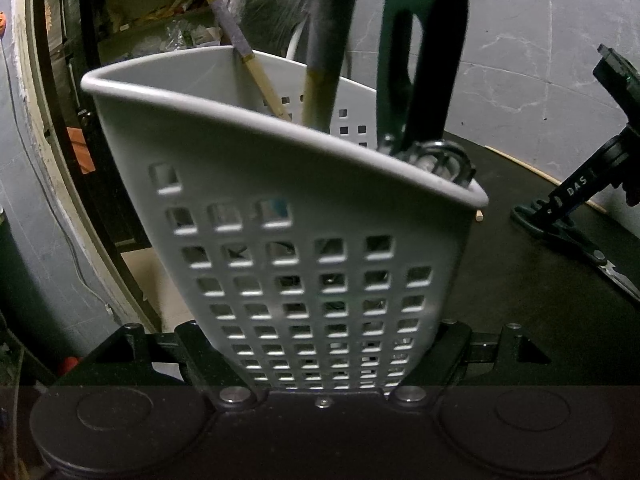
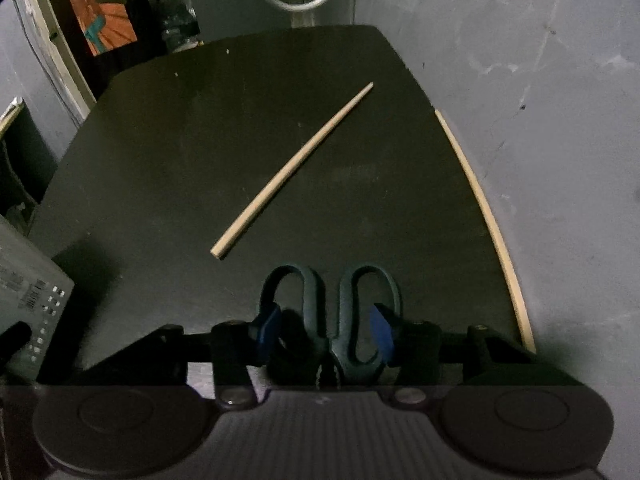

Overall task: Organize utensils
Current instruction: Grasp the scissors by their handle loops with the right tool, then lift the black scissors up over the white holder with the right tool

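My left gripper is shut on a grey perforated utensil holder, one finger on each side of its base. Inside it stand a chopstick, a grey-handled utensil and a green-handled tool. In the right wrist view, dark green scissors lie on the black table. My right gripper has its blue pads against the outer sides of the two handle loops. A loose wooden chopstick lies on the table beyond them. The scissors also show at the right of the left wrist view.
A second wooden stick lies along the table's right edge, next to the grey wall. The holder's corner shows at the left. A white ring hangs behind the table. Cluttered shelves and a plastic bag stand at the back.
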The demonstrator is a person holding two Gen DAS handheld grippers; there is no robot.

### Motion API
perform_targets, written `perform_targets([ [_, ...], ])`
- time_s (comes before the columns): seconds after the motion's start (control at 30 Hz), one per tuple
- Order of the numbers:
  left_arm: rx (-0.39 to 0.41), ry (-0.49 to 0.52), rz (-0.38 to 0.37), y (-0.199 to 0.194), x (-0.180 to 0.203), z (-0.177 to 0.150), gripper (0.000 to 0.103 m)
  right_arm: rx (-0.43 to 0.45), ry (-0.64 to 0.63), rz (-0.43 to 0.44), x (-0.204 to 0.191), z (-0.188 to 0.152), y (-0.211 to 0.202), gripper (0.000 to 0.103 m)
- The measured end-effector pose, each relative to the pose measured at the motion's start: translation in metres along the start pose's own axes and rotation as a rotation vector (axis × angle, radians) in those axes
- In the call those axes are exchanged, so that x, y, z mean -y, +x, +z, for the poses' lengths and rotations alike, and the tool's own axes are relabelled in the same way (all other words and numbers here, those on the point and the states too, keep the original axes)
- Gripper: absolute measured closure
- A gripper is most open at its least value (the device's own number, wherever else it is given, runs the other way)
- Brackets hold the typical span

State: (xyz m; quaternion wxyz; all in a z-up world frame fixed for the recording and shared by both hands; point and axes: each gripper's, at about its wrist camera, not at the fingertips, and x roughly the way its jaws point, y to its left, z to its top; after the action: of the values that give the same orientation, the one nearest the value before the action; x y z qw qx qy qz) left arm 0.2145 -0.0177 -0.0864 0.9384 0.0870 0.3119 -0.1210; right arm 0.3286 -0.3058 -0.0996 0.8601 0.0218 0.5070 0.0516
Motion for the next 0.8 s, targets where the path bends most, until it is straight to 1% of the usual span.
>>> perform_targets([
  [0.07,-0.001,-0.001,0.001,0.000,0.000,0.000,0.023,0.007,-0.016,-0.012,-0.002,0.001,0.001,0.048],
  [0.1,-0.001,-0.002,0.002,0.000,0.000,0.000,0.022,0.007,-0.022,-0.015,-0.003,0.002,0.002,0.051],
  [0.13,-0.002,-0.004,0.002,0.000,0.000,0.000,0.022,0.012,-0.025,-0.018,-0.004,0.003,0.002,0.057],
  [0.17,-0.002,-0.005,0.002,0.000,0.000,0.000,0.022,0.019,-0.029,-0.021,-0.004,0.004,0.003,0.061],
  [0.2,-0.002,-0.005,0.003,0.000,0.000,0.000,0.022,0.022,-0.028,-0.020,-0.004,0.005,0.003,0.068],
  [0.23,-0.003,-0.005,0.004,0.001,0.000,0.001,0.022,0.024,-0.024,-0.023,-0.005,0.005,0.004,0.069],
  [0.4,-0.004,-0.005,0.003,0.001,0.001,0.001,0.022,0.030,-0.021,-0.026,-0.006,0.006,0.005,0.071],
  [0.5,-0.005,-0.005,0.002,0.001,0.001,0.000,0.022,0.045,0.010,-0.006,-0.002,0.004,0.001,0.071],
  [0.67,-0.005,-0.004,0.001,0.001,0.001,0.001,0.022,0.137,0.014,0.029,-0.002,-0.004,-0.022,0.071],
  [0.8,-0.005,-0.003,0.000,0.002,0.000,0.001,0.022,0.234,0.010,0.048,-0.003,-0.011,-0.043,0.070],
])
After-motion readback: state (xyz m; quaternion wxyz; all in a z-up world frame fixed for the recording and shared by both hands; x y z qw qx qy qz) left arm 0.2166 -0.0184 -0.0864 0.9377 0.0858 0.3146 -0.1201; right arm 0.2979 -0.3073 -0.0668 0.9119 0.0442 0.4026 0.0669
